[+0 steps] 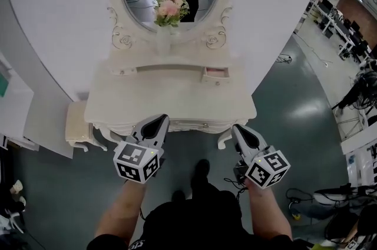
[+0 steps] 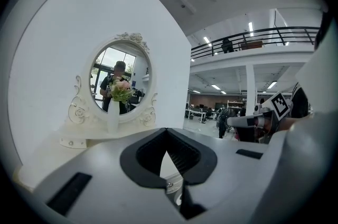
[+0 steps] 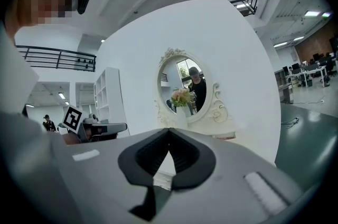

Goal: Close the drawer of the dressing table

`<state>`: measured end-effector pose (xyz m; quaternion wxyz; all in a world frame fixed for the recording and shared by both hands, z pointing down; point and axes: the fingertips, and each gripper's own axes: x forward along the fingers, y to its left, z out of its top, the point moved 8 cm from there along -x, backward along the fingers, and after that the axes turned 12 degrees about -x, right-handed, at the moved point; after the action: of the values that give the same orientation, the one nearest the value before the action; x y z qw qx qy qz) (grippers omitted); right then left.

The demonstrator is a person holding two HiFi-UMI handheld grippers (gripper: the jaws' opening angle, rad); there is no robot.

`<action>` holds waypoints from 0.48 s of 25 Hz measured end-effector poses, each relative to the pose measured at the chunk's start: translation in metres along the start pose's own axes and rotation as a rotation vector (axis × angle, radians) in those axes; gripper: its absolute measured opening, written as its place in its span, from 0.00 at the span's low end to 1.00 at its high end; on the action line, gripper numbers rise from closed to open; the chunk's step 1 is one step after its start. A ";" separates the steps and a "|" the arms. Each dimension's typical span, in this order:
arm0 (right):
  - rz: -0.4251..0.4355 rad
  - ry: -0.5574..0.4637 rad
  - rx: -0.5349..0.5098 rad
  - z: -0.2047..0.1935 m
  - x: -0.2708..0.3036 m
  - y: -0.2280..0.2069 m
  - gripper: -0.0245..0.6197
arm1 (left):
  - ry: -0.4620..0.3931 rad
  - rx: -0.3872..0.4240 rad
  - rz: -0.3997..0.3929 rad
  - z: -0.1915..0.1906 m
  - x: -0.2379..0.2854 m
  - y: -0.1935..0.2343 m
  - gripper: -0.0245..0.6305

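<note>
A white dressing table (image 1: 118, 102) with an oval mirror (image 1: 141, 7) stands against the white wall in the head view. A small drawer (image 1: 215, 73) at the right of its upper shelf is pulled out and shows a pink inside; it also appears in the right gripper view (image 3: 224, 136). My left gripper (image 1: 160, 119) hovers at the table's front edge, left of centre, shut and empty (image 2: 167, 131). My right gripper (image 1: 237, 128) is just off the front right corner, also shut with nothing in it (image 3: 169, 131).
A white vase of pink flowers (image 1: 169, 7) stands at the back centre of the tabletop, in front of the mirror. A cream stool (image 1: 76, 125) sits to the table's left. Cables and gear (image 1: 330, 198) lie on the green floor at the right.
</note>
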<state>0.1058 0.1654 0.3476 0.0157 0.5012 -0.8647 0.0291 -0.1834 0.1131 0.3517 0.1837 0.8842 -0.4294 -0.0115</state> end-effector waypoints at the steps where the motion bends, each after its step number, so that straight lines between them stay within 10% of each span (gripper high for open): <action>1: 0.003 -0.003 0.003 0.000 0.005 -0.004 0.05 | 0.002 -0.001 0.004 0.001 0.005 0.003 0.04; 12: 0.017 0.020 0.027 -0.014 0.080 -0.104 0.05 | 0.045 -0.020 0.054 0.016 0.112 0.030 0.04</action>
<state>0.1561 0.0452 0.3697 0.0174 0.4938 -0.8682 0.0458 -0.1383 0.0058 0.3621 0.2021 0.8705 -0.4487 0.0091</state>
